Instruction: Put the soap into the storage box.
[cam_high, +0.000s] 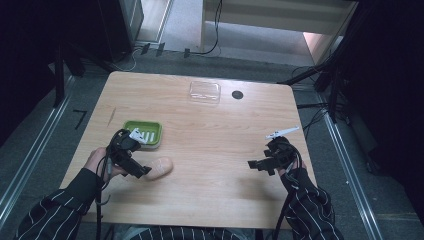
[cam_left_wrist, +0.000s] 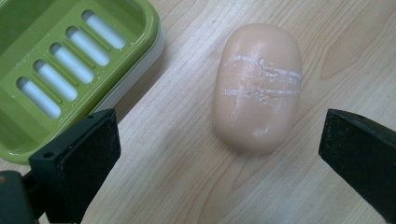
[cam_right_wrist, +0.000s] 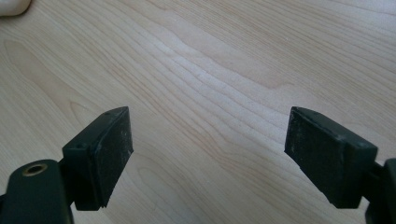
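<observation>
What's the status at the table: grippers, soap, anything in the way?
Left gripper open, over the soap. Right gripper open, empty. Soap flat on table, beside green dish. Nothing blocking.

The soap (cam_left_wrist: 257, 86) is a pale peach-pink, crossed by a few chalky white scratch lines. Just beside it, the soap dish (cam_left_wrist: 70, 56) is bright lime green, with a row of white slots down its middle. The table (cam_high: 210, 135) is light wood — blond, with fine brownish grain streaks. Both the left claw (cam_left_wrist: 219, 154) and the right claw (cam_right_wrist: 208, 154) are matte black, the right one's pads faintly speckled grey. The person's sleeves (cam_high: 310, 210) are dark with thin white pinstripes. A clear box (cam_high: 204, 91) and a small black disc (cam_high: 237, 94) sit at the table's far edge.
</observation>
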